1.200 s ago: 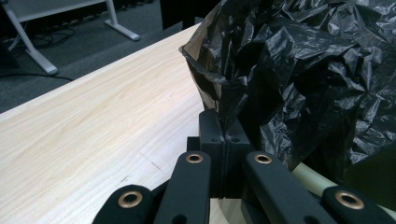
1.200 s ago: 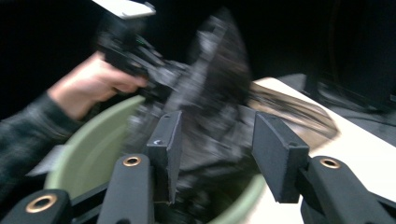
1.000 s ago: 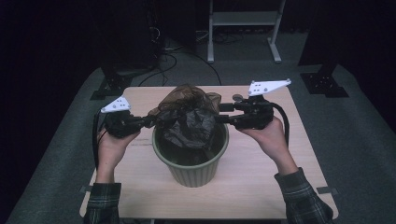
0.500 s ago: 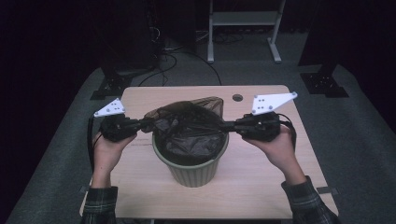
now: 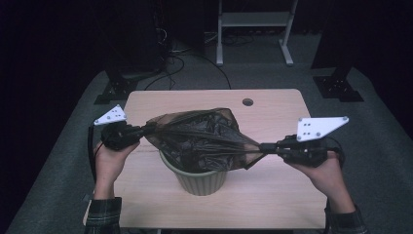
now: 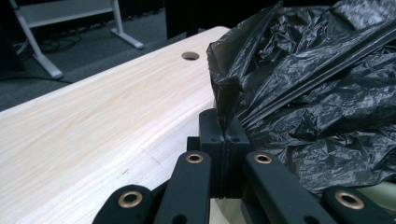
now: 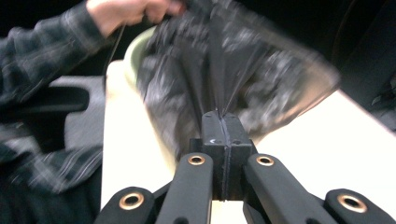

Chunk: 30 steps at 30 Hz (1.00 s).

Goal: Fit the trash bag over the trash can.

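Bag: black plastic, stretched taut above the green bin in the middle of the tabletop, its lower folds hanging inside the rim. The left claw is clenched on the film at one edge, and the right claw is clenched on the opposite edge, pulled into a thin strand. To do this well, keep both pinches firm, spread evenly so the mouth opens wider than the rim, then lower each edge over it without tearing the film.
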### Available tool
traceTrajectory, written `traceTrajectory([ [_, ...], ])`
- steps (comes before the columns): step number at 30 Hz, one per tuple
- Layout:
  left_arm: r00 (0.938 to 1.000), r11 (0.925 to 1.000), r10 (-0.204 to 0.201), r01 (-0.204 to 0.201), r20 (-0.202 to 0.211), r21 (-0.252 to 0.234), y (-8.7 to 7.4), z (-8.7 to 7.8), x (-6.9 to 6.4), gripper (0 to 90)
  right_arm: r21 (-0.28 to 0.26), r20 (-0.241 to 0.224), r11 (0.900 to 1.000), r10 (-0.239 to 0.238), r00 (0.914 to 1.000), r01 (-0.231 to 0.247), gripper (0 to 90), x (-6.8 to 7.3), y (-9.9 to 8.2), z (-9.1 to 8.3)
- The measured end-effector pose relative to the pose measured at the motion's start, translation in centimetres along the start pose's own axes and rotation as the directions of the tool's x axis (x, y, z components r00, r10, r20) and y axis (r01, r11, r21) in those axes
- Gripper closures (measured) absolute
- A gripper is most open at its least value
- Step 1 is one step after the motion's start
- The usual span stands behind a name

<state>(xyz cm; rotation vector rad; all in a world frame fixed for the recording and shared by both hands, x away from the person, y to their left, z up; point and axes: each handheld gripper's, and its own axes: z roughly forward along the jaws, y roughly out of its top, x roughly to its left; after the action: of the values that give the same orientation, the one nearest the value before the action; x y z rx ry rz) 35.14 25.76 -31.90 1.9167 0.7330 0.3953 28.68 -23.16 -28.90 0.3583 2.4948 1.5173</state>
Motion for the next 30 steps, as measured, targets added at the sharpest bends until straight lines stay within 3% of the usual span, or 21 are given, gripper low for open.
traceTrajectory([
  [4, 0.9999, 0.9999, -0.009, 0.009, 0.006, -0.007, -0.3, 0.0, 0.1, 89.9, 0.019, -0.078, 0.9998, 0.007, 0.9970, -0.005, 90.0, 0.6, -1.9, 1.6],
  [7, 0.9999, 1.0000, -0.005, 0.005, 0.011, -0.006, -0.4, 0.0, 0.0, 89.8, 0.023, -0.108, 0.9996, 0.018, 0.9940, -0.016, 90.0, 1.0, -2.6, 2.4],
  [9, 0.9999, 1.0000, -0.001, 0.001, 0.015, -0.003, -0.4, 0.1, -0.2, 89.8, 0.020, -0.128, 0.9994, 0.032, 0.9913, -0.029, 74.5, 0.9, -2.8, 3.1],
  [10, 0.9998, 1.0000, 0.000, 0.000, 0.017, -0.002, -0.3, 0.2, -0.2, 89.8, 0.012, -0.126, 0.9992, 0.040, 0.9912, -0.039, 74.4, 0.7, -2.7, 3.2],
  [14, 0.9998, 1.0000, 0.000, 0.000, 0.019, -0.001, -0.3, 0.3, 0.0, 89.8, -0.095, -0.073, 0.9924, 0.070, 0.9949, -0.077, 69.1, -1.1, -1.6, 2.4],
  [16, 0.9999, 1.0000, 0.000, 0.000, 0.011, 0.001, -0.2, 0.3, 0.1, 89.8, -0.147, -0.020, 0.9851, 0.088, 0.9959, -0.090, 63.4, -2.2, -0.8, 1.9],
  [19, 1.0000, 1.0000, -0.003, 0.003, 0.000, 0.003, -0.3, 0.1, 0.5, 89.8, -0.204, 0.013, 0.9726, 0.116, 0.9931, -0.111, 60.3, -4.2, 0.2, 1.2],
  [21, 1.0000, 1.0000, -0.006, 0.006, 0.000, -0.001, -0.4, -0.1, 0.6, 89.8, -0.236, 0.010, 0.9643, 0.126, 0.9920, -0.120, 60.0, -5.3, 0.6, 0.8],
  [25, 1.0000, 0.9999, -0.007, 0.007, 0.005, -0.009, -0.4, -0.4, 0.7, 89.8, -0.241, 0.056, 0.9607, 0.155, 0.9863, -0.138, 59.2, -7.1, 1.3, 0.7],
  [30, 0.9999, 1.0000, 0.003, -0.003, 0.013, -0.005, -0.2, -0.3, 0.5, 89.8, -0.213, 0.109, 0.9566, 0.225, 0.9682, -0.199, 58.5, -10.6, 1.9, 2.1],
])
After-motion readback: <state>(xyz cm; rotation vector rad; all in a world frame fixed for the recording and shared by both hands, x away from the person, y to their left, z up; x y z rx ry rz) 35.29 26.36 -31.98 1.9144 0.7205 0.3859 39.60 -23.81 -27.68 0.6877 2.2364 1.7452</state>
